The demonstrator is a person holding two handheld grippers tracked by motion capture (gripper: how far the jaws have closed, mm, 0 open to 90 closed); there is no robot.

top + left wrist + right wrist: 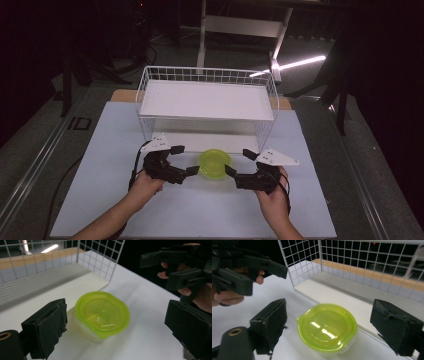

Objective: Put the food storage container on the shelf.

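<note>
1. A small clear container with a lime-green lid (215, 163) is sitting upright on the white table (200, 210), just in front of the white wire rack (207, 102); in the right gripper view the container (327, 328) is overlapping the front edge of the rack's bottom shelf (337, 295), though whether it is resting on that edge cannot be told.
2. The left gripper (181, 160) is sitting just left of the container with its jaws spread wide; in its own view the lid (102, 313) is lying between the two black pads (47, 327), apart from both.
3. The right gripper (240, 162) is sitting just right of the container, jaws likewise gaping wide; in its own view the two pads (270, 322) are flanking the container without touching it.
4. The person's left hand (145, 182) and right hand (272, 197) are gripping the handles, forearms coming in from the bottom of the high view.
5. Each gripper view is also catching the other gripper farther off; the right one (175, 270) is showing at upper right, the left one (244, 270) at upper left.
</note>
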